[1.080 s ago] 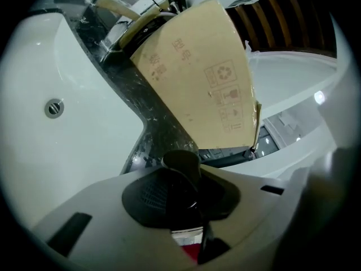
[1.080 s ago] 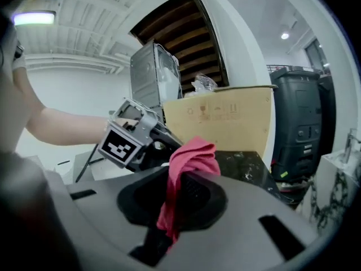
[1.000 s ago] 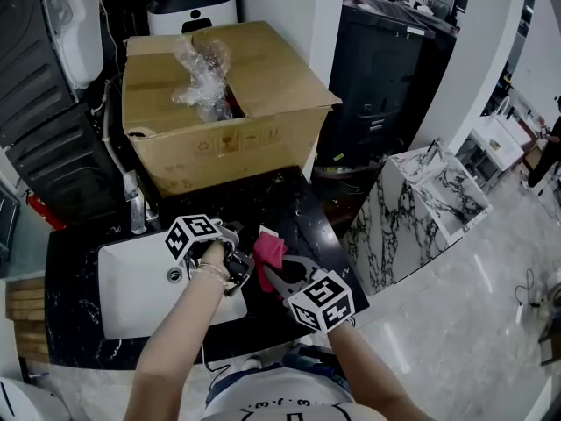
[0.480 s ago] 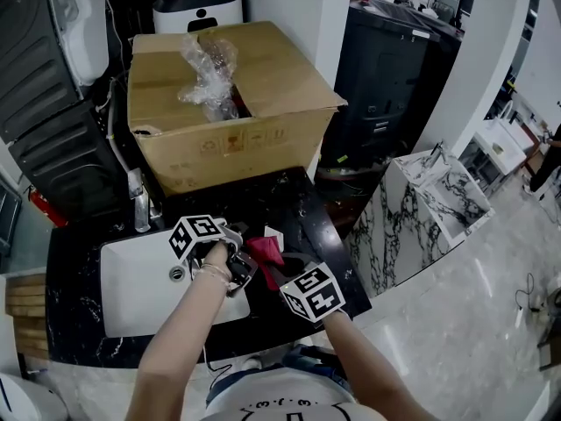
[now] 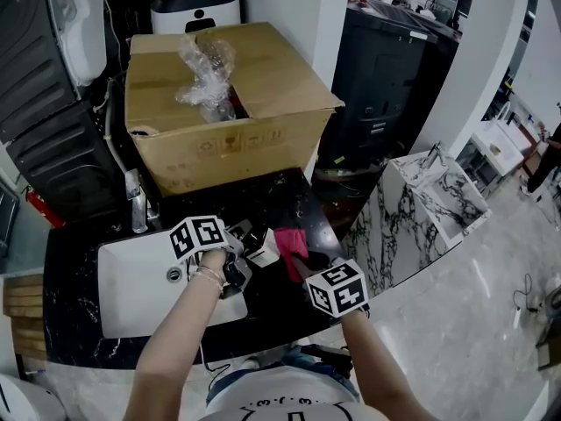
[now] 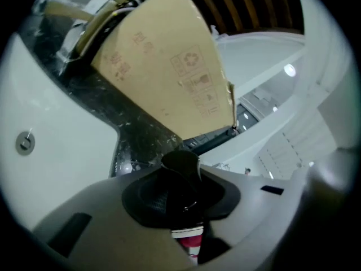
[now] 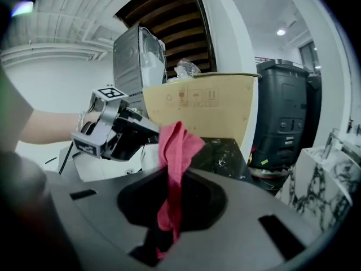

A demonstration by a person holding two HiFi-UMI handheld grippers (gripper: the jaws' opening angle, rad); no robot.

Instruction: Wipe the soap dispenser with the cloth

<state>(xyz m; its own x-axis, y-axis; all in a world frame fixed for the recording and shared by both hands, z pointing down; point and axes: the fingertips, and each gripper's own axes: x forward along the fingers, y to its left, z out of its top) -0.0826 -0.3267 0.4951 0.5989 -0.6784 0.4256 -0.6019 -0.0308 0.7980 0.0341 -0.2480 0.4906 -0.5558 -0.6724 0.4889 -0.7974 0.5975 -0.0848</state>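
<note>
Pink cloth pinched by right gripper, beside white soap dispenser clamped in left gripper; crumpled clear plastic in brown cardboard box behind dispenser.

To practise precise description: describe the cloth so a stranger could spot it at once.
Find the big cardboard box on the black counter. In front of it, right of the white sink, the right gripper pinches a crumpled cloth. It is the only pink thing there, next to the soap dispenser.
</note>
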